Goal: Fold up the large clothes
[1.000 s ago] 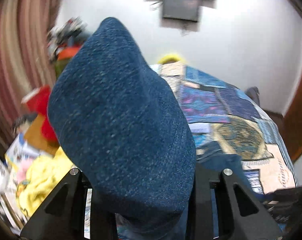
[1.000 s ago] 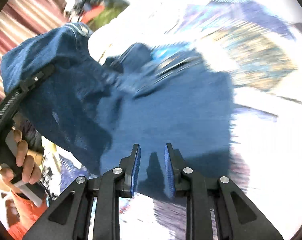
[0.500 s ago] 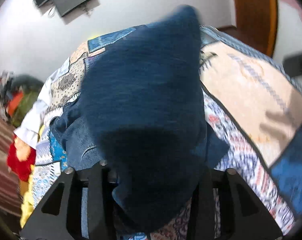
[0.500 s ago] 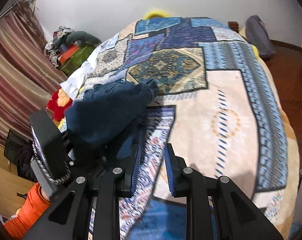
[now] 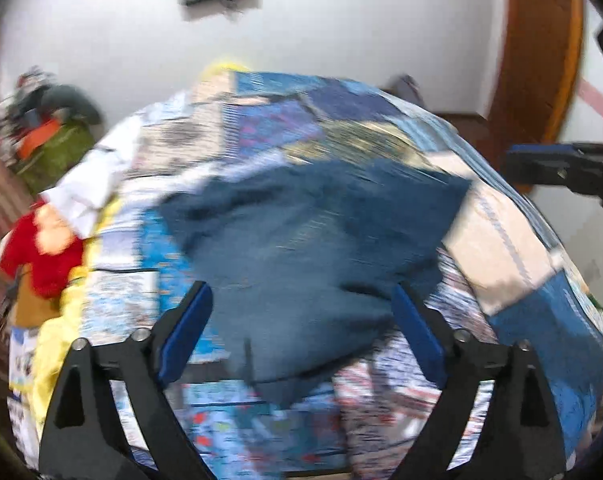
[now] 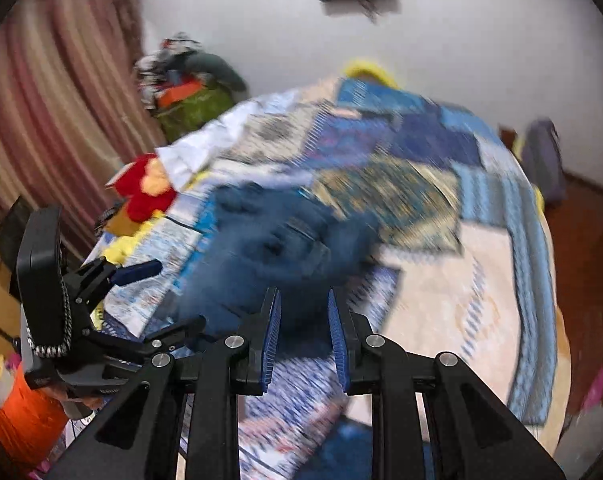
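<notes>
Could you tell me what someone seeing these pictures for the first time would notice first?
The dark blue denim garment lies crumpled in the middle of a bright patchwork bedspread, just beyond the left gripper, whose fingers stand wide apart and clear of the cloth. A red and yellow soft toy sits at the bed's left edge near the striped curtain. The right gripper holds nothing between its near-shut fingers.

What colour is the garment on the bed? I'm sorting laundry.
Dark denim blue garment, clearest in the left wrist view.

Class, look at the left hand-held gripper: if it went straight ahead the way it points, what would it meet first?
Most likely the blue jeans lying on the bedspread, right ahead of the open left hand-held gripper; blur hides depth.
</notes>
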